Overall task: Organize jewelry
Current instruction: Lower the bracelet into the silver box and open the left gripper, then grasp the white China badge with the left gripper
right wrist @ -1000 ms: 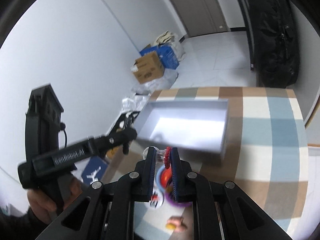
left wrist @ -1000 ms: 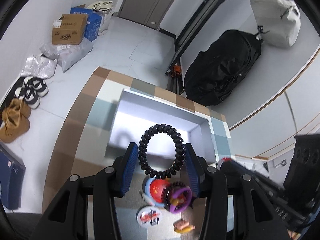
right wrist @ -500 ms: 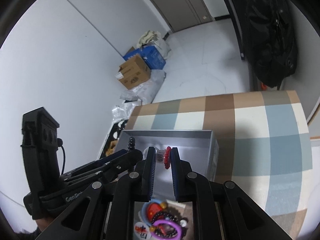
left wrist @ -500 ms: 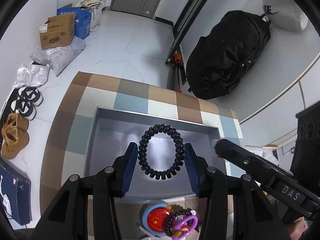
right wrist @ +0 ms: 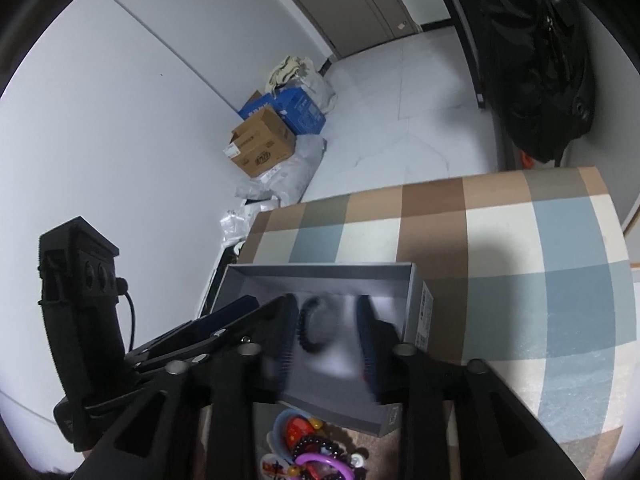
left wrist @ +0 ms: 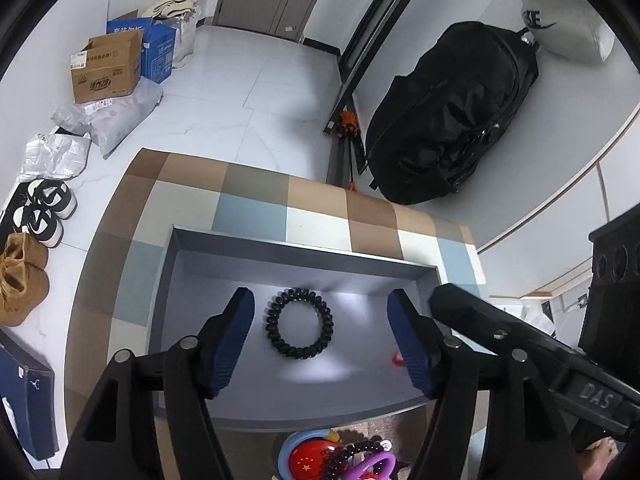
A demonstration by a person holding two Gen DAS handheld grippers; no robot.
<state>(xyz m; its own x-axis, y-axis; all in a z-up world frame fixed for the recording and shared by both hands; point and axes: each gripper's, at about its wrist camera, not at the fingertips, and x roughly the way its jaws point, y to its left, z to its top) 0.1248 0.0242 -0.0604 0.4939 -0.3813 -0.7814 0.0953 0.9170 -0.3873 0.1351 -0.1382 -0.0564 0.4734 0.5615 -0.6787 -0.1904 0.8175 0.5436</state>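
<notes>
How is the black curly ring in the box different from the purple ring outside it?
The black coil ring lies alone, flat on the floor of the grey box; the purple ring sits outside, on the table among a pile of trinkets. The black one is bumpy, made of spiral loops; the purple one looks smooth. The black one shows whole; the purple one is partly cut off by the picture's edge. Both are round hoops.

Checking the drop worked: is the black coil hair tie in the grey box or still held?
In the box. The hair tie lies flat on the box floor, clear of both pads of the open left claw.
</notes>
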